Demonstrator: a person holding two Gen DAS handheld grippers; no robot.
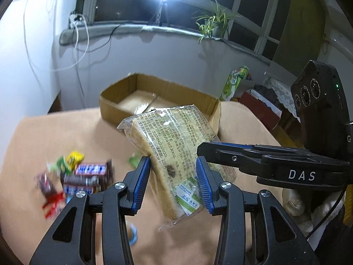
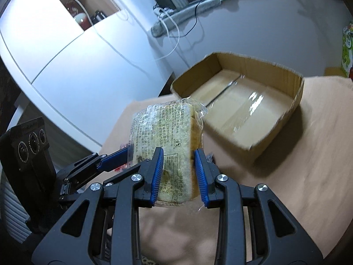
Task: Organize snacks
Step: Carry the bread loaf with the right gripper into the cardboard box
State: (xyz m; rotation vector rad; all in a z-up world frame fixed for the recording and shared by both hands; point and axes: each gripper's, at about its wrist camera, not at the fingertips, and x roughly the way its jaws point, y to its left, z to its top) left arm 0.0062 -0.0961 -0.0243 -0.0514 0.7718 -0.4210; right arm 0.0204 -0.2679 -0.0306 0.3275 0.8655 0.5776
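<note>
Snacks: a clear-wrapped pack of sliced bread (image 1: 174, 154) hangs above the tan-clothed desk (image 1: 44, 137), clamped at once by the left gripper (image 1: 173, 172) and the right gripper (image 2: 178, 167), just before the open brown cardboard box (image 2: 253, 101). Loose candy bars and sweets (image 1: 86, 174) lie blurred on the desk's left side.

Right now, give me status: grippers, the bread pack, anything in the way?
Left gripper and right gripper both clamped on bread pack, held off the table. Cardboard box ahead, open, nothing inside. Path looks clear.
</note>
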